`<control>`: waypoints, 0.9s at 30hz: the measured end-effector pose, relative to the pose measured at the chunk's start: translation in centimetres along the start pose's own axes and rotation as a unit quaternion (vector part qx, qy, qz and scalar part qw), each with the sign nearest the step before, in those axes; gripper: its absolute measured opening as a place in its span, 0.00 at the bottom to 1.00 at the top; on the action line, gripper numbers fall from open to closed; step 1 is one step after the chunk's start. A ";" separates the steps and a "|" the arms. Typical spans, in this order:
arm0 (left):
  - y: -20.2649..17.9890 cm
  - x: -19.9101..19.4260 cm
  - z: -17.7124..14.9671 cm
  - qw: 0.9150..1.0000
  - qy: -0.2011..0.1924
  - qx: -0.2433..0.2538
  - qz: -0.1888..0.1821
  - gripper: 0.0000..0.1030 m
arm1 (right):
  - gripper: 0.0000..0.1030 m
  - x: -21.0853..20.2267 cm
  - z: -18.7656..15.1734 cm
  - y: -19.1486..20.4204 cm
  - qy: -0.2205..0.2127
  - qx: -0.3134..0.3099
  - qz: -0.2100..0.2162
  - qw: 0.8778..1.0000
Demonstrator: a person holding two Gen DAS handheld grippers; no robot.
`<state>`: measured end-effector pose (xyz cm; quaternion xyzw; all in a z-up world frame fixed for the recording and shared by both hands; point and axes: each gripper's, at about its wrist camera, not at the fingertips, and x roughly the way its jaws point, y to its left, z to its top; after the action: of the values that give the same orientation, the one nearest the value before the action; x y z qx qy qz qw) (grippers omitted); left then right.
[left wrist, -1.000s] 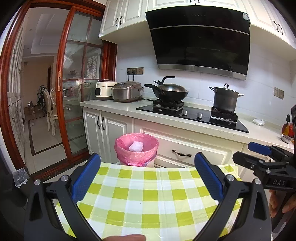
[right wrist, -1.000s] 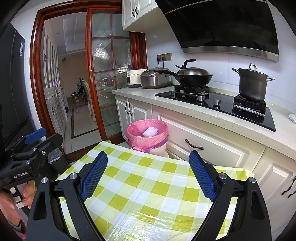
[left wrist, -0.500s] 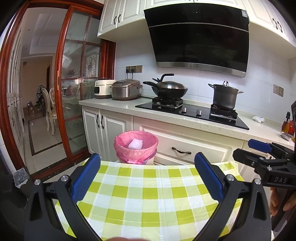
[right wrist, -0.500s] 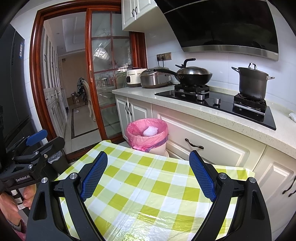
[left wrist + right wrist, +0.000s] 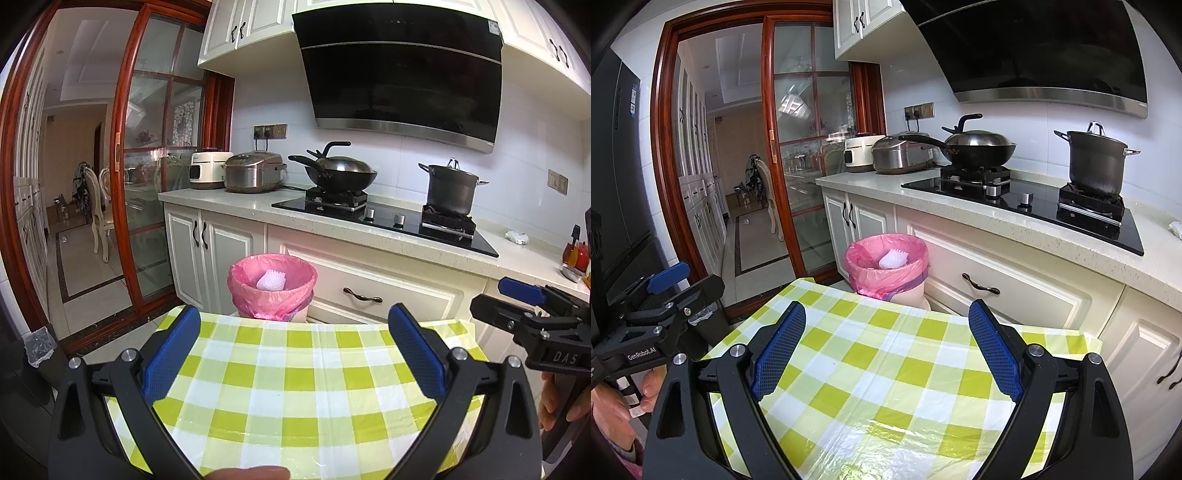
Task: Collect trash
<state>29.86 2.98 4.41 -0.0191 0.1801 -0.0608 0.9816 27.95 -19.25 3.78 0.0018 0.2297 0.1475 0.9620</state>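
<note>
A bin lined with a pink bag (image 5: 271, 295) stands on the floor past the table's far edge, against the white cabinets. A white foam piece (image 5: 271, 280) lies inside it. In the right wrist view the same bin (image 5: 886, 273) and foam piece (image 5: 894, 258) show. My left gripper (image 5: 295, 354) hovers open over the green checked tablecloth (image 5: 295, 387) with nothing between its blue pads. My right gripper (image 5: 886, 350) is likewise open and empty over the cloth (image 5: 886, 387). Each gripper shows at the edge of the other's view: right (image 5: 532, 310), left (image 5: 665, 295).
A crumpled white scrap (image 5: 517, 237) lies on the counter right of the hob. A wok (image 5: 340, 173) and a pot (image 5: 450, 188) sit on the burners. Rice cookers (image 5: 255, 171) stand at the counter's left end. A glass sliding door (image 5: 147, 184) opens left.
The left wrist view has drifted slightly, so the bin and counter sit a little higher in frame. Both grippers stay open and empty; nothing was picked up or dropped.
</note>
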 end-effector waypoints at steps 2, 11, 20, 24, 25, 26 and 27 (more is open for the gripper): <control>0.0 -0.1 -0.1 1.000 0.001 0.000 -0.002 0.96 | 0.82 0.0 -0.3 0.2 0.000 -0.001 0.000 1.000; -0.2 -0.7 -0.7 1.000 0.002 -0.002 -0.004 0.96 | 0.82 -0.3 -0.9 0.3 -0.001 -0.001 0.000 1.000; 0.9 -0.4 -4.4 0.999 0.033 0.005 0.004 0.96 | 0.82 -0.9 -4.5 -1.1 0.015 0.006 -0.002 1.000; 3.0 1.2 -8.3 0.997 0.077 0.002 0.015 0.96 | 0.82 0.0 -10.3 -3.9 0.076 0.024 -0.034 0.996; 3.6 1.5 -9.2 0.996 0.087 0.001 0.019 0.96 | 0.82 0.3 -11.5 -4.6 0.090 0.030 -0.042 0.995; 4.4 2.2 -10.5 0.995 0.101 -0.001 0.025 0.96 | 0.82 0.7 -13.4 -5.5 0.109 0.039 -0.052 0.992; 4.8 2.8 -11.5 0.993 0.111 0.001 0.031 0.96 | 0.82 1.0 -14.7 -6.2 0.123 0.045 -0.059 0.990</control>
<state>28.85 7.25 -7.62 -0.0059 0.2887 -0.0318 0.9569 24.00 -25.85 -10.25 0.0128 0.3525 0.0789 0.9324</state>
